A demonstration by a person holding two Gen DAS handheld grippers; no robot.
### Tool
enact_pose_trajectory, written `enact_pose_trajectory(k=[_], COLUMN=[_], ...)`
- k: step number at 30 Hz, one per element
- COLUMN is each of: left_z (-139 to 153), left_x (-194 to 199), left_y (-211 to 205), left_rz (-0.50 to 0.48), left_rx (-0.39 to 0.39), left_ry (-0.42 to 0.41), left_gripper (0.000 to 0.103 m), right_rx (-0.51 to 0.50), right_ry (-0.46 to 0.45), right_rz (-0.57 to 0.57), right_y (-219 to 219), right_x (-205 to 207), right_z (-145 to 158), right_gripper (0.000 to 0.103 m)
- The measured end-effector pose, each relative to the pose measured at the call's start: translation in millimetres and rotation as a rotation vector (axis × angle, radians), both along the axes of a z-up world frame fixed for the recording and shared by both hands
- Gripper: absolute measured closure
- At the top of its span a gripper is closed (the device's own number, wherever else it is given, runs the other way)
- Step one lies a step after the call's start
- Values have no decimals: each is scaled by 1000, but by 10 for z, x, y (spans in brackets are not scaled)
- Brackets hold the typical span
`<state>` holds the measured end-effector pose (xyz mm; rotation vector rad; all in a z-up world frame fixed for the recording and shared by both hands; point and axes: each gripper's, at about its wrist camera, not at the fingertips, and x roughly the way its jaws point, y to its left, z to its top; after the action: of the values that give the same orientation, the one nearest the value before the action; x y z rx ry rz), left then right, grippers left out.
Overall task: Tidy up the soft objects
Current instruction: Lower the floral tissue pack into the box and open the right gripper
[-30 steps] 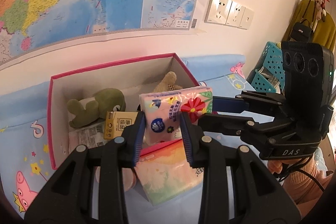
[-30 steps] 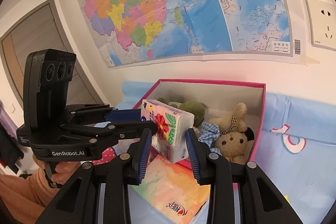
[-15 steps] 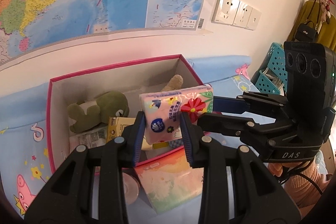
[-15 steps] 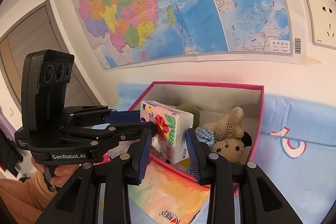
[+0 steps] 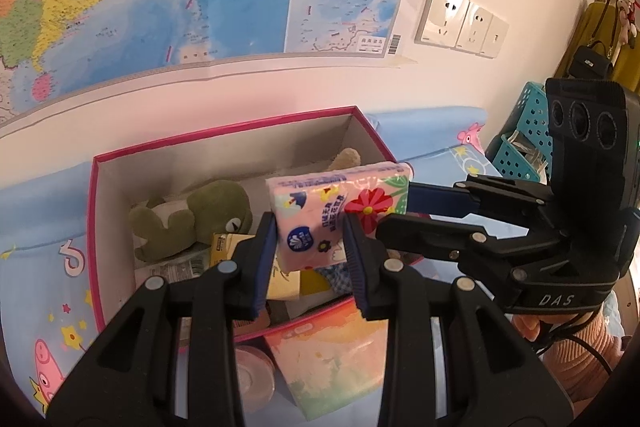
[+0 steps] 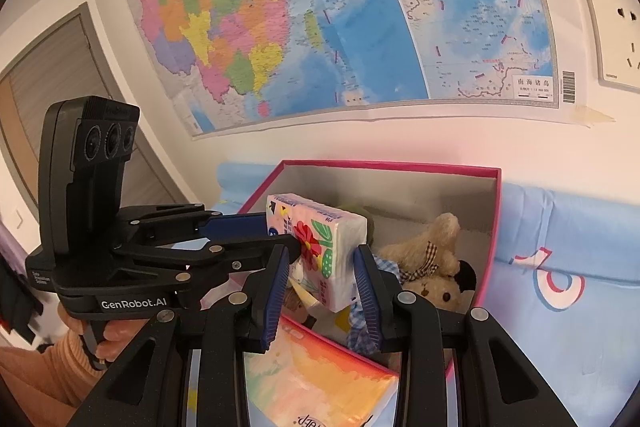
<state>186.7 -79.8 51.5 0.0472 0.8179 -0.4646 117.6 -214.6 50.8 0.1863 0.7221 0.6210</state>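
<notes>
A pink floral tissue pack [image 5: 332,207] [image 6: 316,251] hangs over the open pink-rimmed box [image 5: 96,227] [image 6: 496,227], held at both ends. My left gripper [image 5: 310,239] is shut on its near end, and in the right wrist view this left gripper [image 6: 272,231] reaches in from the left. My right gripper [image 6: 322,267] is shut on the other end, and in the left wrist view this right gripper [image 5: 384,211] comes in from the right. Inside the box lie a green frog plush [image 5: 192,215], a beige bear [image 6: 432,259] and yellow cartons [image 5: 228,243].
An orange tissue pack [image 5: 332,359] [image 6: 316,375] lies on the blue cartoon cloth in front of the box, beside a round pink lid [image 5: 252,375]. The wall with a map stands right behind the box. Teal baskets [image 5: 520,147] sit at the far right.
Both grippers have carried the floral pack a little further in over the box. The grip on it is unchanged.
</notes>
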Motion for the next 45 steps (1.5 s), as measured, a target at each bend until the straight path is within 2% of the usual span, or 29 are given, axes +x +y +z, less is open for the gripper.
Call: enact_pose_trajectory(k=[45], left_z=[-107], left_x=[387], left_y=[-29], left_rz=[47], left_rx=[17], left_ry=[85], left_gripper=[68], right_rx=[18], right_ry=[54], right_rz=[-39], right_y=[-13], right_x=[367], right_z=[-119], right_gripper=[68])
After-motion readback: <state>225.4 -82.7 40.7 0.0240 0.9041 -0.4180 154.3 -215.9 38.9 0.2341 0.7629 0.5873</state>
